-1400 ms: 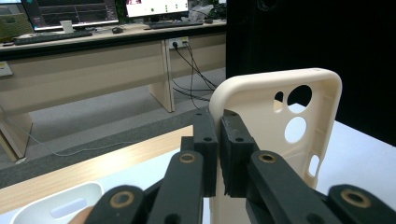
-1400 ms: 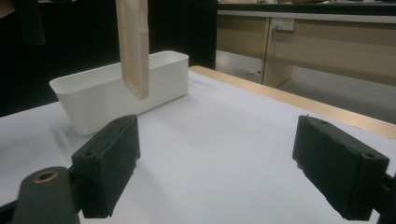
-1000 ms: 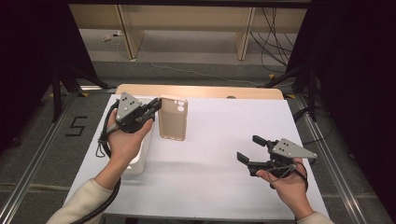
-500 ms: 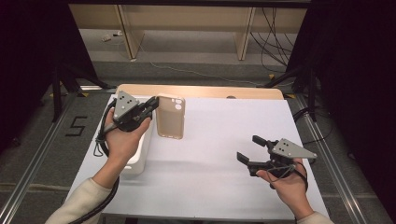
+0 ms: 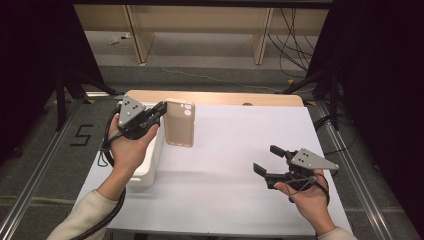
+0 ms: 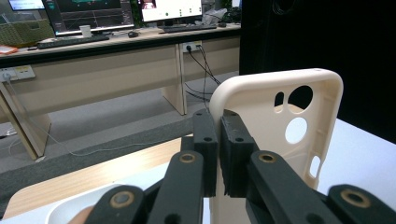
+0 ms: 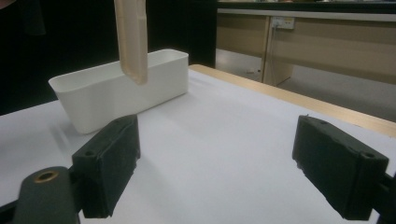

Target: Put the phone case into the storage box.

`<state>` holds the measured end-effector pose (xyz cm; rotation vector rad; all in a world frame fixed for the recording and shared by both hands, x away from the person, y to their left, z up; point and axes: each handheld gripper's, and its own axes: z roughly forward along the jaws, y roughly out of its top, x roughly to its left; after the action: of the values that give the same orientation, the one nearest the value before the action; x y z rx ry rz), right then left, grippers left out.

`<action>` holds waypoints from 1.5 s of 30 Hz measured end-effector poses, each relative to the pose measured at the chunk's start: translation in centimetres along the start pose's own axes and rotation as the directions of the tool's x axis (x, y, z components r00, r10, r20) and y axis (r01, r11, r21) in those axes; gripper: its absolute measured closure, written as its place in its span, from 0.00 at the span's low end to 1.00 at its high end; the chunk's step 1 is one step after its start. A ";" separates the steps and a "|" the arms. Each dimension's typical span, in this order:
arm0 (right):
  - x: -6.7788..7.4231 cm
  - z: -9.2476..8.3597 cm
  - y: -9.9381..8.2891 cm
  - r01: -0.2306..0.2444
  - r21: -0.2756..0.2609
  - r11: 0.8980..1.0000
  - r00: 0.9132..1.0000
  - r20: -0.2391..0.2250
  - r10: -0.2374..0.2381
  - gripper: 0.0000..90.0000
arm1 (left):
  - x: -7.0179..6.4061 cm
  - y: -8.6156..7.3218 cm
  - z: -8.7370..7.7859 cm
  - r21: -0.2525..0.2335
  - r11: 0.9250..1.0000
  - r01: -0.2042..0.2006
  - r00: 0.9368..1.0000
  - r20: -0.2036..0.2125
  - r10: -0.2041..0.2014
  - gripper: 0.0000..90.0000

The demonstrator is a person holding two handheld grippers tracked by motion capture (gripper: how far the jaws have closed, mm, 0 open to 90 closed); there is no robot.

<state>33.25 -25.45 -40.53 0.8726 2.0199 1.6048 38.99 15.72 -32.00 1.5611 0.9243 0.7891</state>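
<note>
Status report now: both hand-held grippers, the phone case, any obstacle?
Left hand-held gripper shut on beige plastic phone case, held above table. Right hand-held gripper open, empty. White rectangular bin beside the case.

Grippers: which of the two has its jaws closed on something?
The left gripper: its jaws pinch the edge of the beige phone case, held up beside the white bin. The right gripper has jaws wide apart, holding nothing.

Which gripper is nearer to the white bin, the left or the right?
Left. The left gripper is above the white bin, holding the phone case; the right gripper is open, far across the table.
</note>
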 end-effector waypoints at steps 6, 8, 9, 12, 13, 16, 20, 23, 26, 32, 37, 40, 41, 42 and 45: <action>0.0 -0.2 0.1 0.003 0.027 1.000 1.000 0.000 -0.003 0.18 | 0.3 0.0 0.0 -0.001 1.000 0.001 1.000 -0.013 -0.001 0.95; 0.0 0.1 0.0 -0.003 -0.010 1.000 1.000 0.005 0.003 0.18 | 0.4 0.0 0.0 -0.001 1.000 0.001 1.000 -0.015 -0.001 0.95; 0.0 0.1 0.0 -0.004 -0.009 1.000 1.000 0.006 0.004 0.18 | 0.5 0.0 0.0 -0.002 1.000 0.002 1.000 -0.016 -0.002 0.96; 0.0 0.1 -0.1 -0.004 -0.009 1.000 1.000 0.006 0.005 0.18 | 0.6 0.1 -0.1 -0.003 1.000 0.002 1.000 -0.020 -0.002 0.96; 0.0 -0.2 0.1 0.001 0.031 1.000 1.000 -0.002 -0.001 0.18 | 0.7 0.1 -0.1 -0.002 1.000 0.002 1.000 -0.021 -0.002 0.96; 0.0 0.0 0.0 -0.003 0.007 1.000 1.000 -0.007 0.003 0.18 | 0.8 0.1 -0.1 -0.004 1.000 0.002 1.000 -0.026 -0.002 0.96; 0.0 0.0 0.0 -0.003 0.005 1.000 1.000 -0.005 0.003 0.18 | 1.0 0.2 -0.2 -0.007 1.000 0.006 0.999 -0.032 -0.006 0.96; 0.1 0.2 -0.1 -0.010 -0.029 1.000 1.000 0.012 0.010 0.18 | 1.1 0.2 -0.2 -0.004 1.000 0.004 0.999 -0.040 -0.005 0.96; 0.0 0.0 -0.1 -0.001 0.003 1.000 1.000 -0.004 0.001 0.18 | 1.2 0.2 -0.2 -0.007 1.000 0.004 0.999 -0.043 -0.004 0.96; 0.0 0.0 0.0 -0.003 0.009 1.000 1.000 -0.004 0.003 0.18 | 1.5 0.2 -0.3 -0.005 1.000 0.001 0.999 -0.052 -0.001 0.96; 0.0 0.1 -0.1 -0.003 0.007 1.000 1.000 -0.010 0.003 0.18 | 1.8 0.3 -0.4 -0.006 1.000 0.001 0.998 -0.062 -0.001 0.96; 0.0 0.0 0.0 -0.007 0.020 1.000 1.000 -0.012 0.008 0.18 | 1.9 0.4 -0.4 -0.010 1.000 0.002 0.998 -0.064 -0.003 0.96; 0.0 0.0 0.0 -0.003 0.014 1.000 1.000 -0.008 0.004 0.18 | 2.0 0.4 -0.4 -0.009 1.000 0.001 0.998 -0.064 -0.002 0.96; 0.1 0.2 -0.1 -0.007 -0.019 1.000 1.000 0.008 0.007 0.18 | 2.0 0.4 -0.5 -0.008 1.000 0.005 0.998 -0.068 -0.006 0.96; 0.0 0.1 -0.1 -0.002 -0.001 1.000 1.000 -0.001 0.002 0.18 | 2.2 0.4 -0.5 -0.008 1.000 0.009 0.997 -0.072 -0.009 0.96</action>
<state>33.28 -25.41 -40.63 0.8744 2.0195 1.6073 39.61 17.85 -31.49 1.5289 0.9783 0.8461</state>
